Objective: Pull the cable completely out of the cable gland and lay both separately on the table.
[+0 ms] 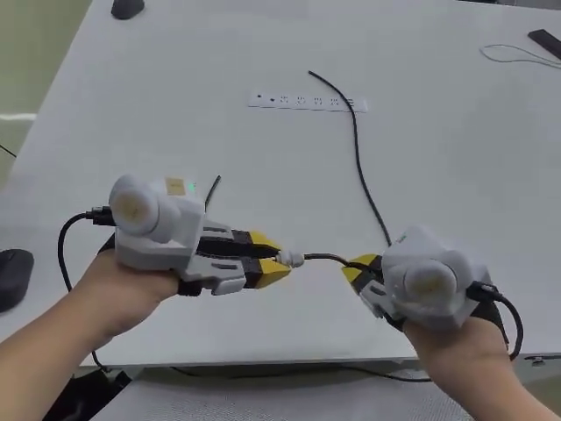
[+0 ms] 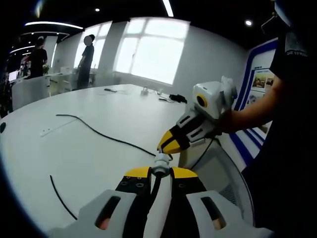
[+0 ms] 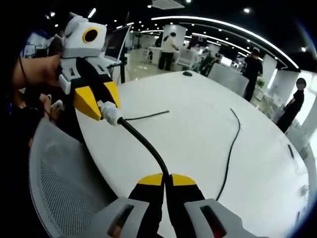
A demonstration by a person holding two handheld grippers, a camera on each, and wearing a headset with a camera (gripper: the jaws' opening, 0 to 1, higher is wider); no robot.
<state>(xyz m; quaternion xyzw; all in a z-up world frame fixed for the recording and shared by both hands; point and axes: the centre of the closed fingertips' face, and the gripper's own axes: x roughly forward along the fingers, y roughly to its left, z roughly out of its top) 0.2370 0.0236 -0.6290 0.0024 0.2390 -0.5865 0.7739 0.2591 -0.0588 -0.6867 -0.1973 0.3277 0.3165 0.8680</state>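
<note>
Clamping cable gland (image 1: pixel 292 259) in left gripper (image 1: pixel 276 261), cable (image 1: pixel 323 257) in right gripper (image 1: pixel 357 267), lower centre, I have yet to separate them.

The cable gland (image 3: pixel 110 115) hides one cable (image 3: pixel 143 142) end.

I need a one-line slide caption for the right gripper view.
Right gripper shut on black cable; left gripper shut on white cable gland.

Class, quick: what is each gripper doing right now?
Left gripper: shut on the cable gland.
Right gripper: shut on the cable.
</note>
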